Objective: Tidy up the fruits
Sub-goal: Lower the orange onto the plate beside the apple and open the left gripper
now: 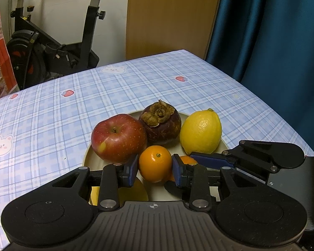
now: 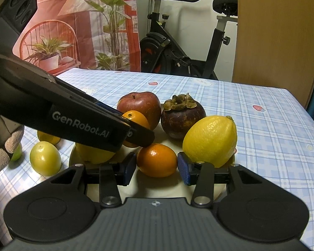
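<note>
A beige plate (image 1: 89, 156) holds a red apple (image 1: 118, 138), a dark mangosteen (image 1: 160, 123) and a lemon (image 1: 201, 131). My left gripper (image 1: 155, 170) is shut on a small mandarin (image 1: 155, 163) in front of the apple, blue pads against both its sides. In the right wrist view the left gripper (image 2: 140, 135) reaches in from the left over that mandarin (image 2: 137, 120). My right gripper (image 2: 157, 170) is shut on a second mandarin (image 2: 157, 160) beside the lemon (image 2: 210, 140). A yellow fruit (image 2: 94, 154) lies half hidden under the left gripper.
Off the plate to the left lie two yellow-green fruits (image 2: 45, 159) (image 2: 49, 138) and a green one (image 2: 17, 152), next to a knitted grey glove or sleeve (image 2: 0, 161). The checked tablecloth (image 2: 272, 136) stretches right and back. An exercise bike (image 2: 178, 48) stands behind the table.
</note>
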The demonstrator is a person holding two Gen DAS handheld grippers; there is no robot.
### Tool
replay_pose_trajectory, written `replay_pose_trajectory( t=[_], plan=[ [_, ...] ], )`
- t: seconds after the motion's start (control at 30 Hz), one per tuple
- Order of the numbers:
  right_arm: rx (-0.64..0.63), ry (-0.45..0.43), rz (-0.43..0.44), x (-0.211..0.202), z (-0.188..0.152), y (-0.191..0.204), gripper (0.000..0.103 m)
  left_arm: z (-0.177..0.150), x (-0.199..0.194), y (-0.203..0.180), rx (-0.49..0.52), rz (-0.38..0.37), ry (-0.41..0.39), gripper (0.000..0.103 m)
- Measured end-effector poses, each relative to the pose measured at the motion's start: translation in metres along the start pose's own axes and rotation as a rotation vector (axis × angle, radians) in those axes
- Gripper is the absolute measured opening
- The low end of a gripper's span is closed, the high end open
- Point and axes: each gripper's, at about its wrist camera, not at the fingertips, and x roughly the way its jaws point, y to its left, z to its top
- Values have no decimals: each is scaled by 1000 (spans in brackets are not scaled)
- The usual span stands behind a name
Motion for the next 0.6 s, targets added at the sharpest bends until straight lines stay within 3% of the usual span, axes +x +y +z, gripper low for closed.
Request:
replay_pose_trajectory(
  t=[0.6],
  plan=[
    [5, 0, -9, -7, 1, 0, 47, 2, -7, 3, -20, 0, -5, 37]
  ],
)
